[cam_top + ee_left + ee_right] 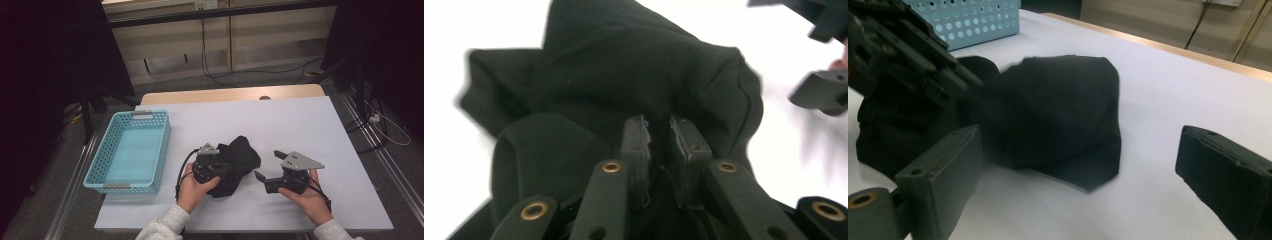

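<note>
A crumpled black cloth point(241, 156) lies on the white sheet near the table's front middle. My left gripper point(222, 171) reaches into its left side, held by a hand. In the left gripper view the jaws point(659, 127) stand almost together with a fold of the black cloth point(624, 65) pinched between the pads. My right gripper point(269, 165) sits just right of the cloth, open, its jaws pointing left at it. In the right gripper view the wide-apart jaws point(1083, 167) frame the cloth point(1058, 110), and the pads touch nothing.
A light blue perforated basket point(102, 150) stands on the left of the table, its blue wall point(973, 20) behind the cloth in the right gripper view. The white sheet point(300, 125) covers the table. Cables and stand legs lie on the floor beyond.
</note>
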Demonstrator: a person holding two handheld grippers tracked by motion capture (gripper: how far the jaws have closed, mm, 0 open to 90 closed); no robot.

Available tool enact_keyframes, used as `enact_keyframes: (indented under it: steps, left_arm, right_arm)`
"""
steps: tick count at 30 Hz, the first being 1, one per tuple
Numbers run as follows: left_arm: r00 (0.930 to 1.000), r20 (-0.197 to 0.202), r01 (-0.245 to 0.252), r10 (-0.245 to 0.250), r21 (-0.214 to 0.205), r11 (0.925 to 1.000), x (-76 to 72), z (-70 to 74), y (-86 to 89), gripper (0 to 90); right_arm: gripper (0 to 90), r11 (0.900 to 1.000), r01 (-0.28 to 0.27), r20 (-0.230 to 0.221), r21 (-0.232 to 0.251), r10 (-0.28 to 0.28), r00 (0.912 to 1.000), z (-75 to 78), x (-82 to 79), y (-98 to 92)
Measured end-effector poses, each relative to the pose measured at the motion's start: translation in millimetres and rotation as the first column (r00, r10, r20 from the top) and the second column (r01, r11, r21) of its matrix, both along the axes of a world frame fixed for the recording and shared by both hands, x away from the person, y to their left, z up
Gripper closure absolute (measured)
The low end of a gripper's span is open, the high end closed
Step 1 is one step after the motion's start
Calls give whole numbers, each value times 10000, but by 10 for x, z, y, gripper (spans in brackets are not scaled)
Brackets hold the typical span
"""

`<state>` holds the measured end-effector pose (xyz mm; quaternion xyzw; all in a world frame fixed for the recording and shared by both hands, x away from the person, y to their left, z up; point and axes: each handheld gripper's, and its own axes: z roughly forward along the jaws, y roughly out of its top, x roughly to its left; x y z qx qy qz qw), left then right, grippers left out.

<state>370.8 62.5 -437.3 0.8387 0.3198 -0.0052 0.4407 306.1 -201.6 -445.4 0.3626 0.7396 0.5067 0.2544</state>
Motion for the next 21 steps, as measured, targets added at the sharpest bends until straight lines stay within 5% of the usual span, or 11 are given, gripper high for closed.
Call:
enact_keyframes:
  steps: [4,14,16,18,21]
  left_arm:
    - [10000,23,-42,42,3,10000,22,37,31,777]
    - [9999,-7,-111,111,-26,9999,31,38,57,777]
    - [9999,-41,-160,160,-43,9999,31,36,60,778]
    - [9999,-4,-156,156,-17,9999,26,31,56,778]
    - [9999,-18,-162,162,-73,9998,24,42,79,777]
  right_arm:
    - [284,9995,-293,-219,103,295,9993,5,24,14]
    - [467,9966,-828,-727,-16,825,9939,-4,121,169]
    - [557,9955,-936,-930,-168,916,9914,-12,151,226]
    - [750,9918,-1243,-1196,-311,1198,9856,-22,189,267]
    - [838,9903,-1302,-1178,-480,1239,9853,9,212,294]
